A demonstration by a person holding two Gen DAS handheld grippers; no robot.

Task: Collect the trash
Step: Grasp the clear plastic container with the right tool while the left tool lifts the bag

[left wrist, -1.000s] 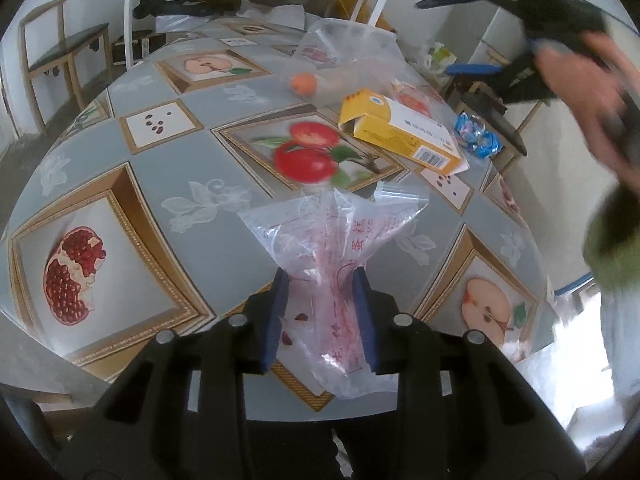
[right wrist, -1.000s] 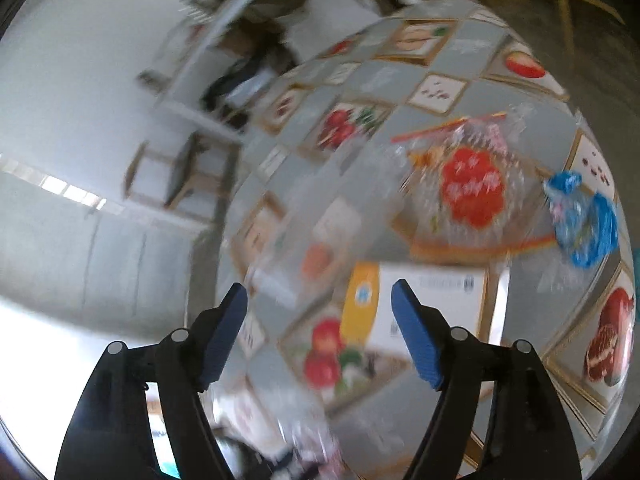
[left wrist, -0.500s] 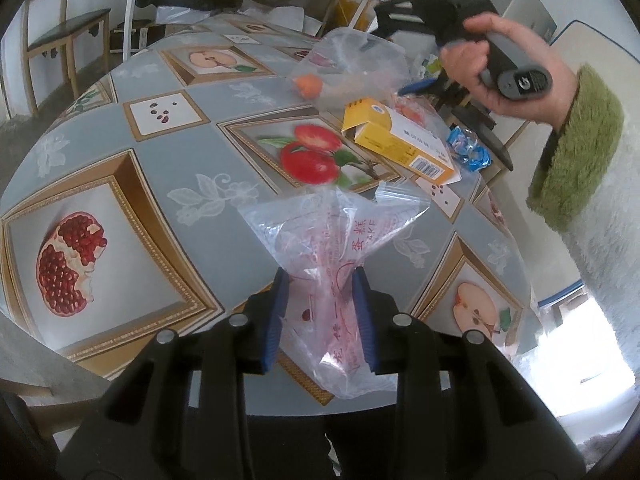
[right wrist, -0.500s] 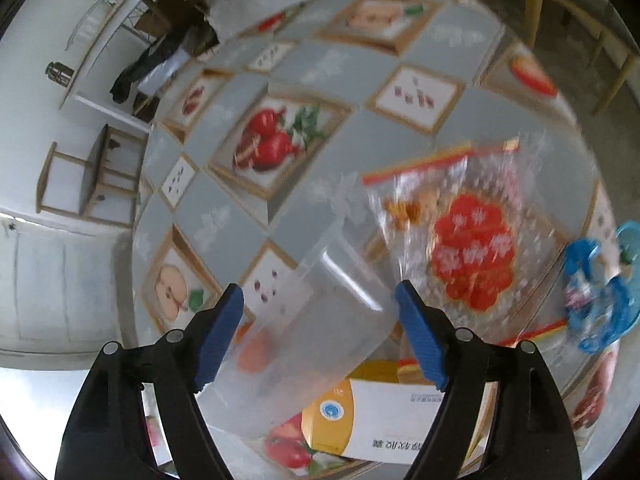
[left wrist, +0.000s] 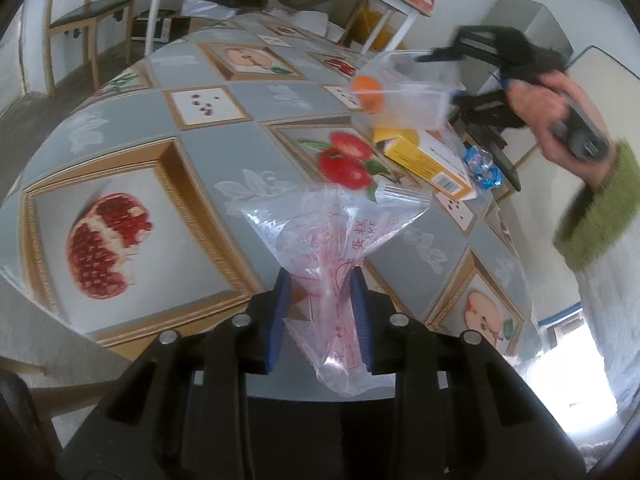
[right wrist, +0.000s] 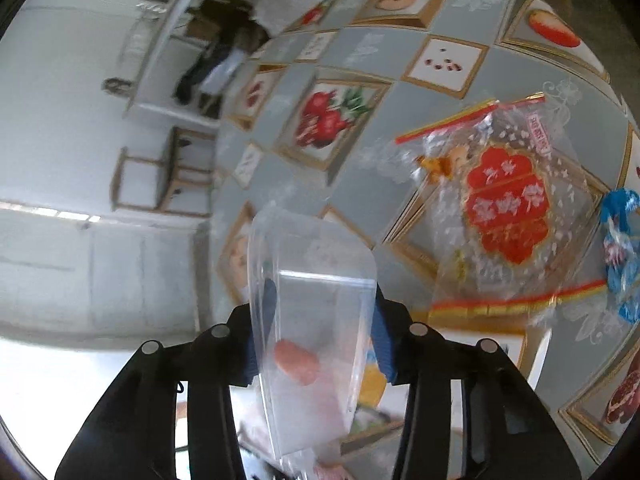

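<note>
While my left hand-held gripper (left wrist: pixel 320 304) stays narrow, pinched on the red-printed plastic bag (left wrist: pixel 332 240), the bag's open mouth fans toward twelve o'clock over the surface (left wrist: pixel 200 152). My right hand-held gripper (right wrist: pixel 318 320) has just been closing, and its blue pads now sit against both sides of the clear plastic tub (right wrist: pixel 312 312) with an orange piece (right wrist: pixel 297 362) inside. From the left view, the tub hangs at one o'clock above the yellow box (left wrist: pixel 430 158); a blue wrapper (left wrist: pixel 482 164) lies just beside that box.
</note>
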